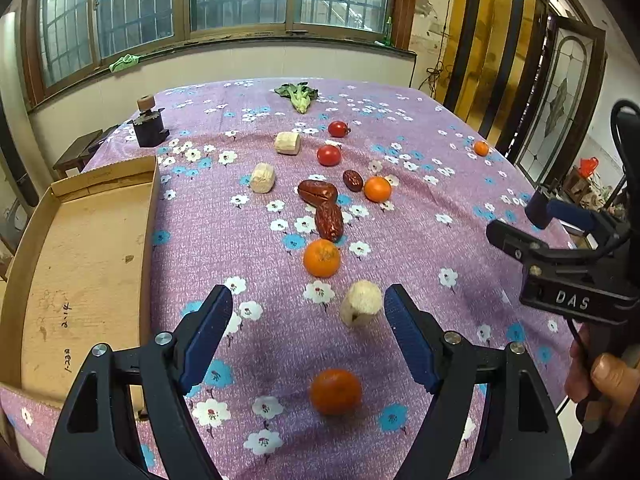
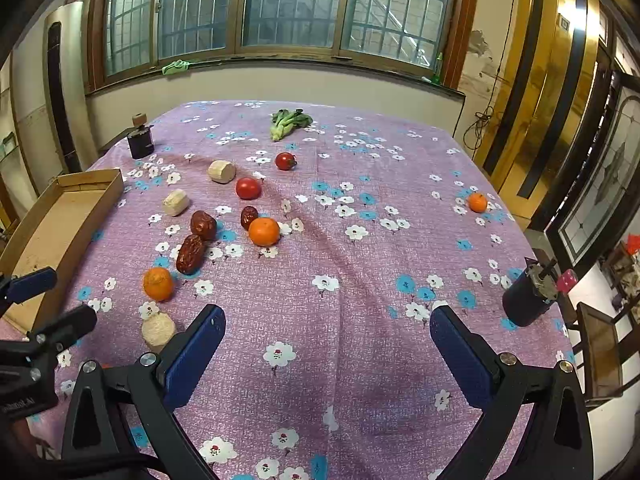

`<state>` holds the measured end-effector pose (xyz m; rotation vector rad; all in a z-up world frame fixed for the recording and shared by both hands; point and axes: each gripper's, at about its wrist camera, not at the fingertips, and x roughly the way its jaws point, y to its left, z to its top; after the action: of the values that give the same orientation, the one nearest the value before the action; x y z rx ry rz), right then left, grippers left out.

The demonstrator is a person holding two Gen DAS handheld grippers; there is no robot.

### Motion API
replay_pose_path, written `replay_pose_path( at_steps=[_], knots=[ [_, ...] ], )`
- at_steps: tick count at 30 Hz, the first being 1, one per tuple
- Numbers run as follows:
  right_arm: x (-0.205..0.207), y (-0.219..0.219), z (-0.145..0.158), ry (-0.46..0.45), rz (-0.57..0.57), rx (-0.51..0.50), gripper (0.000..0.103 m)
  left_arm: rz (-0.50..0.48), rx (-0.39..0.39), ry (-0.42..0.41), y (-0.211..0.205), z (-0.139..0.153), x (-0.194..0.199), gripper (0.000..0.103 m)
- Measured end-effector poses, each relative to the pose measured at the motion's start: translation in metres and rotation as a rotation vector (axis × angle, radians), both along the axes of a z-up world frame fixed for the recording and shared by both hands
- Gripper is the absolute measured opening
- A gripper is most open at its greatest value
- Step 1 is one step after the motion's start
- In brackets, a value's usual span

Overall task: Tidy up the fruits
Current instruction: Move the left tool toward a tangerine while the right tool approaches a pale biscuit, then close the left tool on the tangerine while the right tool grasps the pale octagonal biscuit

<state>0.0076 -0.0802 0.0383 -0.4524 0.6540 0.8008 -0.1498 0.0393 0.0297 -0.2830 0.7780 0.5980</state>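
My left gripper is open above the purple flowered tablecloth. A tangerine lies below and between its fingers, and a pale cob piece lies by the right fingertip. Beyond are another tangerine, red dates, tomatoes and more cob pieces. An empty cardboard tray sits to the left. My right gripper is open and empty over bare cloth; it also shows in the left wrist view. A far tangerine lies at the right.
A green leafy vegetable lies at the table's far end. A dark cylinder with a knob stands at the far left and another at the right edge. A wooden chair stands beside the table on the right.
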Motion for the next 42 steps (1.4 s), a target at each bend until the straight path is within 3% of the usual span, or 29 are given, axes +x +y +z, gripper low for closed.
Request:
replay_pose_path(
  at_steps=[29, 39, 42],
  knots=[
    [-0.005, -0.001, 0.013, -0.035, -0.011, 0.017, 0.103, -0.037, -0.047, 0.003, -0.016, -0.006, -0.012, 0.078],
    [-0.006, -0.001, 0.008, 0.022, 0.046, 0.049, 0.103, -0.041, -0.097, 0.011, -0.013, -0.02, -0.024, 0.078],
    [-0.005, 0.0, 0.001, 0.102, 0.107, 0.081, 0.102, -0.062, -0.129, 0.01, -0.015, -0.027, -0.026, 0.078]
  ],
)
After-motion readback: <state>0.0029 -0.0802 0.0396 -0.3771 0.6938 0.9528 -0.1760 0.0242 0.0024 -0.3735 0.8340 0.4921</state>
